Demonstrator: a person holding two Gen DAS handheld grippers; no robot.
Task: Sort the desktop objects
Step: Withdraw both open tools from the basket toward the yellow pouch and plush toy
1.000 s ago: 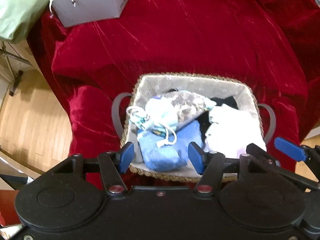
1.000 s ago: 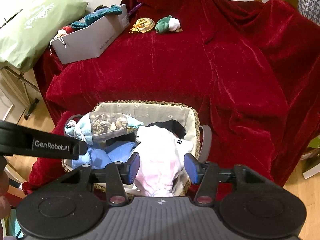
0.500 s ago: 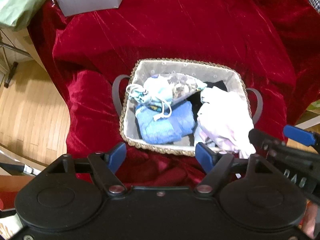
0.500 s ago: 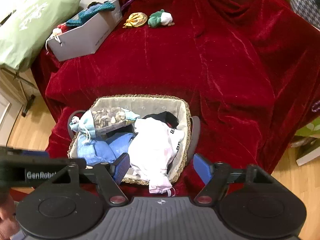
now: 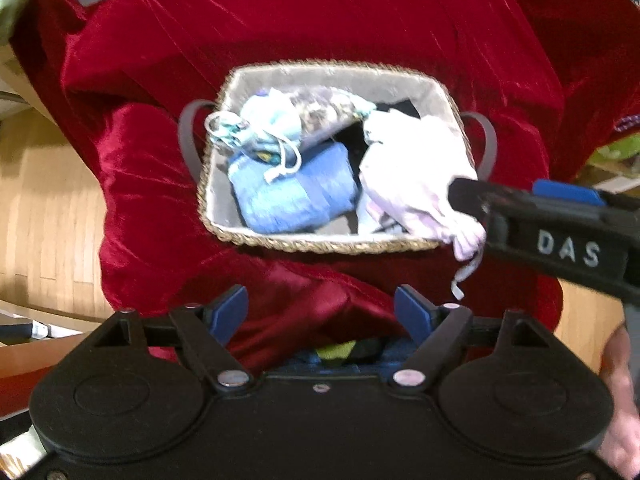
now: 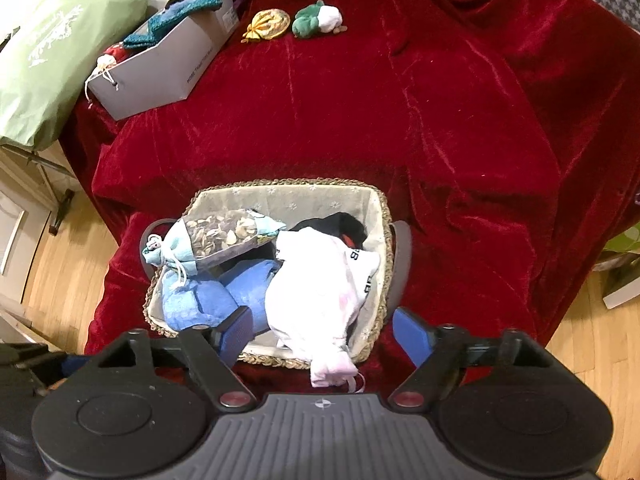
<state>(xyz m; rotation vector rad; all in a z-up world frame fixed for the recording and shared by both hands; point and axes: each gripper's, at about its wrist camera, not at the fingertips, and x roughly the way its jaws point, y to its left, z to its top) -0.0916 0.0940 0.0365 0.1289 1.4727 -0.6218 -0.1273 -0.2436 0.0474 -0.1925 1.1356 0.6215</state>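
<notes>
- Far left in the right wrist view, a green bag (image 6: 56,60) lies at the table edge, and just beside it an open grey box (image 6: 168,64) holds a teal knitted piece and a small drawstring item.
- Near the box, at the back of the red velvet cloth (image 6: 440,120) that covers the table, sit a yellow pouch (image 6: 268,25) and a green-and-white soft toy (image 6: 318,20), close together and well apart from the basket.
- The left gripper (image 5: 322,311) hangs over the near cloth edge with its blue pads wide apart and nothing between them.
- The woven basket (image 6: 372,216) sits at the near edge. Its left half holds a drawstring sachet (image 6: 216,236) resting on a blue cloth (image 6: 208,300).
- Its right half holds a white garment (image 6: 316,292) over something black, and the garment's end spills over the near rim.
- The right gripper (image 6: 326,332) is spread wide just short of that rim, holding nothing; the spilling end lies between its pads but untouched.
- Judgement: the basket looks mostly filled, and both grippers are off the goods, so one placing step seems over.
- The next move probably calls either for tucking the hanging garment end inside, or for a long reach back to the pouch and toy.
</notes>
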